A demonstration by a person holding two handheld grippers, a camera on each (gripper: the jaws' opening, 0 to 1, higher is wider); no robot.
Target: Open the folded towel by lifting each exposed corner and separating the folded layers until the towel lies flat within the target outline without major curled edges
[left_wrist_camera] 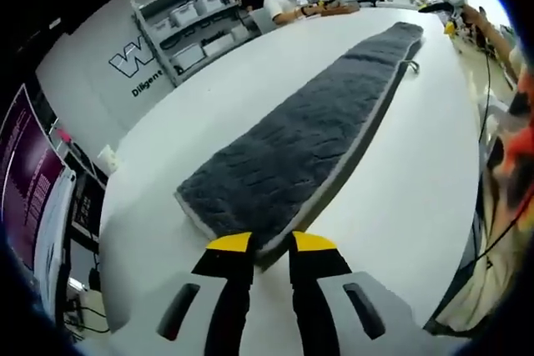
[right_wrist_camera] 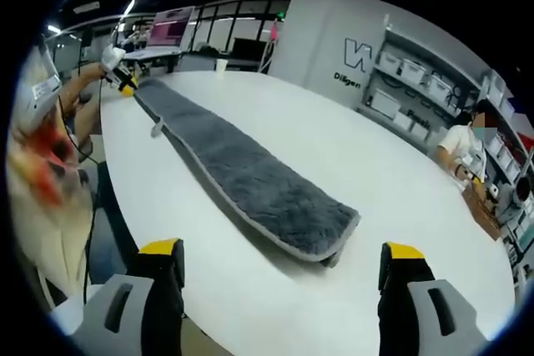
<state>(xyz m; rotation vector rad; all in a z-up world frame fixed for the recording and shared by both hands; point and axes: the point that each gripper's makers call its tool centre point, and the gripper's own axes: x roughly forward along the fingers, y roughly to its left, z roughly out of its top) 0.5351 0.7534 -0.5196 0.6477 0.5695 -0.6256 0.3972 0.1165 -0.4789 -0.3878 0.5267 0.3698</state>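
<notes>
A long grey towel (left_wrist_camera: 309,131), folded lengthwise into a narrow strip, lies along the white table (left_wrist_camera: 417,189). My left gripper (left_wrist_camera: 271,243) is at the strip's near end. Its yellow-tipped jaws stand close together with the towel's layered edge between them. In the right gripper view the same towel (right_wrist_camera: 242,177) runs away to the upper left, and its near end lies just ahead of my right gripper (right_wrist_camera: 284,249). That gripper stands wide open and holds nothing. The left gripper (right_wrist_camera: 125,82) shows small at the towel's far end, in a hand.
Shelves with white bins (left_wrist_camera: 200,18) (right_wrist_camera: 409,93) line the wall. A person (left_wrist_camera: 275,2) (right_wrist_camera: 467,143) sits at the table's far side. A monitor (left_wrist_camera: 33,181) stands off the left edge. The rounded table edge (right_wrist_camera: 125,231) is close to my right gripper.
</notes>
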